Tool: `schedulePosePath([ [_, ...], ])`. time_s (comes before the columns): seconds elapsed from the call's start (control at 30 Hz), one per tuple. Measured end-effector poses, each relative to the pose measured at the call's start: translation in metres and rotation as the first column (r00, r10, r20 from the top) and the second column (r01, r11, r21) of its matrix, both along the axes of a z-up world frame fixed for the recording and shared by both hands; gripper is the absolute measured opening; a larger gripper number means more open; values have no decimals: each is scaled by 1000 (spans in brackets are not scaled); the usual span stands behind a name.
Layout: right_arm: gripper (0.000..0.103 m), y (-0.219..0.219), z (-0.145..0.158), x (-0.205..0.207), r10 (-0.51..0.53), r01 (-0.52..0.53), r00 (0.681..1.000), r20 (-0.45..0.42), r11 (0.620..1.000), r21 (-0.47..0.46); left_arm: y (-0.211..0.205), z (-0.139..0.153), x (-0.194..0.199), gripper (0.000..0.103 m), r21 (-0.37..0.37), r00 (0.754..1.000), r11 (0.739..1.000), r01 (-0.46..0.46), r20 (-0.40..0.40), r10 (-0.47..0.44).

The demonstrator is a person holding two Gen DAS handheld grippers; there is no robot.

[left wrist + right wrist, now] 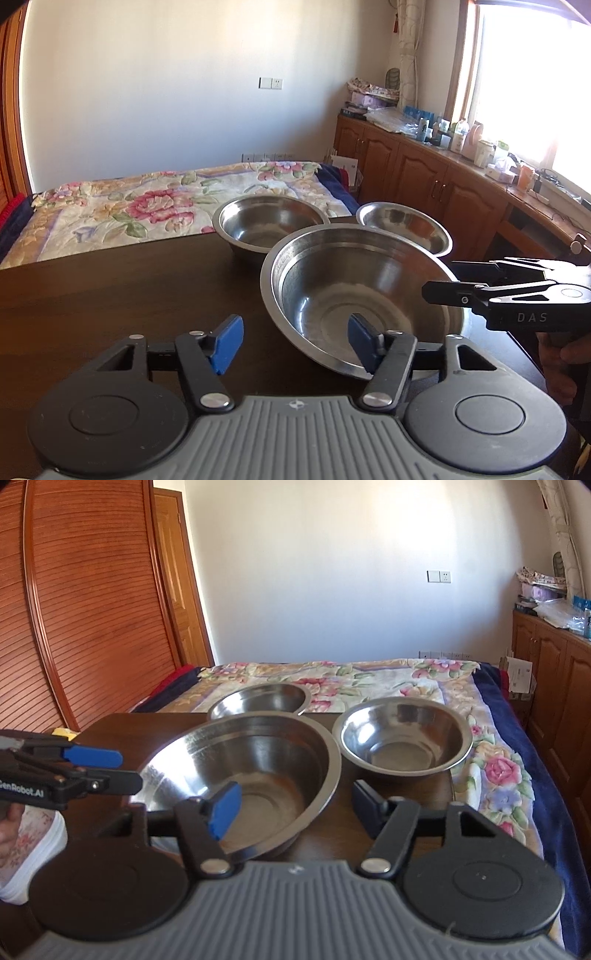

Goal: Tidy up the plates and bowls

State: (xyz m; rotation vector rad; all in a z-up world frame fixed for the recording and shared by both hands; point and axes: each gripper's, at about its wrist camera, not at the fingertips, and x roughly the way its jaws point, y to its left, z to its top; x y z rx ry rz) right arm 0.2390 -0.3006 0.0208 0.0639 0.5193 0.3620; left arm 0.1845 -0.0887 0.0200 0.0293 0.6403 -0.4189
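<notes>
Dark wood counter [129, 295], smooth and matte, carrying three round stainless steel bowls. Nearest and widest: large bowl [362, 295], shiny, flat-bottomed, broad rolled rim, between both grippers. Behind it at the far edge, medium bowl [267, 223], deeper and steeper-walled; beside that, small bowl [404, 227], shallow with a flared lip. Left gripper [295, 345] spread wide, holding nothing, one blue pad [360, 341] above the large bowl's near rim. Right gripper [295, 808] likewise apart and empty, straddling that rim's other side. Probably best nesting smaller into larger: pinch thin rims squarely, lift level, lower gently to avoid slipping on slick metal.
</notes>
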Motion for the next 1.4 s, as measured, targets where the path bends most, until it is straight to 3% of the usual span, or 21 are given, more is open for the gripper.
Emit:
schedulePosePath([
  [0.53, 47, -7, -8, 14, -6, 7, 999, -49, 1000, 29, -5, -10, 23, 37, -10, 998, 999, -32, -54, 31],
  [0.97, 32, -6, -8, 11, -14, 16, 999, -48, 998, 53, -9, -7, 19, 36, -26, 999, 1000, 0, -41, -1],
  [1.4, 31, -8, 5, -3, -37, 37, 999, 0, 998, 51, -1, 14, -2, 36, -54, 999, 998, 28, 22, -27],
])
